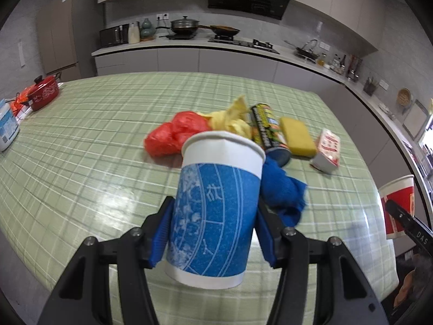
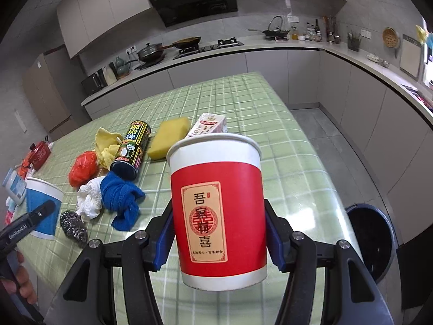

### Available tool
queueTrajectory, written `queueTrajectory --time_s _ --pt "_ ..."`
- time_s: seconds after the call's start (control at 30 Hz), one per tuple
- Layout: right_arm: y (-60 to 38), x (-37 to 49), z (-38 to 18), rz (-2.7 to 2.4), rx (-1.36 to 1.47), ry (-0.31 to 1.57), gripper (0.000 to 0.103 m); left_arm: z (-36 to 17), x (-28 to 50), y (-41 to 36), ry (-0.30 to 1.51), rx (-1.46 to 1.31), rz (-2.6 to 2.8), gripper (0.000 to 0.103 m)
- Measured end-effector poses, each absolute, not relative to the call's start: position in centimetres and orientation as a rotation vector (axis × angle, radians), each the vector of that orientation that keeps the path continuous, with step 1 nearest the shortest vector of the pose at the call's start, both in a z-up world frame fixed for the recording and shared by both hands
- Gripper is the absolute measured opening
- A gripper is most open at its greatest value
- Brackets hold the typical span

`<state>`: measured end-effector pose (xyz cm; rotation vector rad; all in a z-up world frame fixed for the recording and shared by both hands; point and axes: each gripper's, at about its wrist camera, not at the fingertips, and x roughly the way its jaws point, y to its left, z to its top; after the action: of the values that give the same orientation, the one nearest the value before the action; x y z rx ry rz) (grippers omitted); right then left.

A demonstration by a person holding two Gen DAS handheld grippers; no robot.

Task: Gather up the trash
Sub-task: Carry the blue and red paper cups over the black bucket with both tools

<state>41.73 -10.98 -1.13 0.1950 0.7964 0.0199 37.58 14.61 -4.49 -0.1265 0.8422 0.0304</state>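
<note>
My left gripper (image 1: 213, 233) is shut on a blue paper cup (image 1: 216, 211), held upright above the green checked table (image 1: 94, 140). My right gripper (image 2: 219, 238) is shut on a red paper cup (image 2: 216, 216), also upright above the table (image 2: 292, 178). Each cup shows in the other view: the blue cup (image 2: 43, 208) at the left, the red cup (image 1: 397, 205) at the right. On the table lie a red plastic bag (image 2: 82, 168), yellow wrapper (image 2: 107, 146), black can (image 2: 131, 149), white tissue (image 2: 89, 197), blue cloth (image 2: 121, 197) and a small carton (image 2: 208, 124).
A dark trash bin (image 2: 373, 241) stands on the floor right of the table. A yellow sponge (image 2: 169, 138) and a steel scourer (image 2: 73, 226) lie among the trash. A red pot (image 1: 44, 92) and a white tub (image 1: 6, 127) sit at the table's far left.
</note>
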Motion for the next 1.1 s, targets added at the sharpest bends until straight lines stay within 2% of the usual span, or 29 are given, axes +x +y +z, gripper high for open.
queueTrajectory --time_s 0.7,1.1 --pt "-18.4 28.9 -0.1 -0.188 0.259 0.758 0.061 -4.0 31.9 3.1 0.835 -0.029 -0.259 0.057" --pt "-34.8 26.9 -2.4 -0.185 0.298 0.773 0.061 -4.2 31.3 -12.2 0.836 -0.05 -0.265 0.057"
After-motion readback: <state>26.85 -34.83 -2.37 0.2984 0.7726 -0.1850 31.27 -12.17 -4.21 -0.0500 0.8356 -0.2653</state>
